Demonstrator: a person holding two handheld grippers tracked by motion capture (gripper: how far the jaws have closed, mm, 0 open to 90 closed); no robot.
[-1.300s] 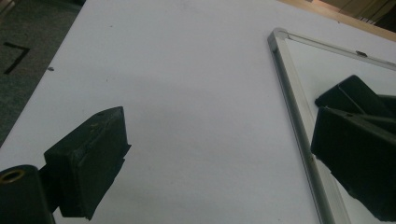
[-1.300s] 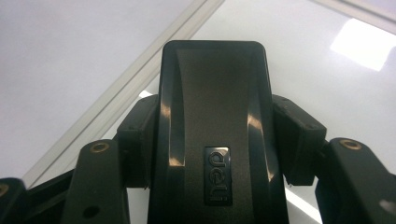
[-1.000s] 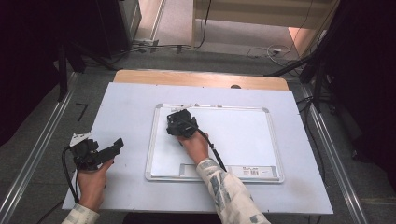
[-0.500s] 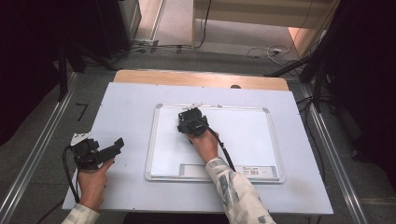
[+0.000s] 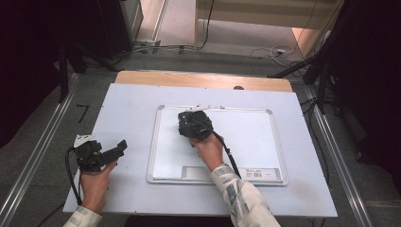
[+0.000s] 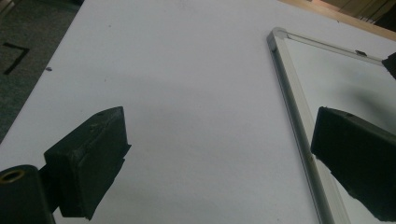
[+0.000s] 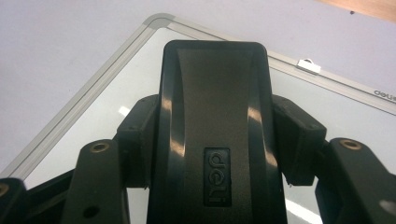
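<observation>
Clamped between right gripper (image 7: 215,154) fingers, glossy black eraser (image 7: 215,121).

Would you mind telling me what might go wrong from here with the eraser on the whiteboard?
The right gripper clamps the black eraser near the whiteboard frame's top edge; a further stroke might catch the frame or its clip. The left gripper rests open off the board, so the board could slide.

Two black tools, left tool (image 5: 116,150) and right tool (image 5: 193,124): blocky jaws, brass-coloured screws, black cables trailing; pale patterned sleeves are worn.
</observation>
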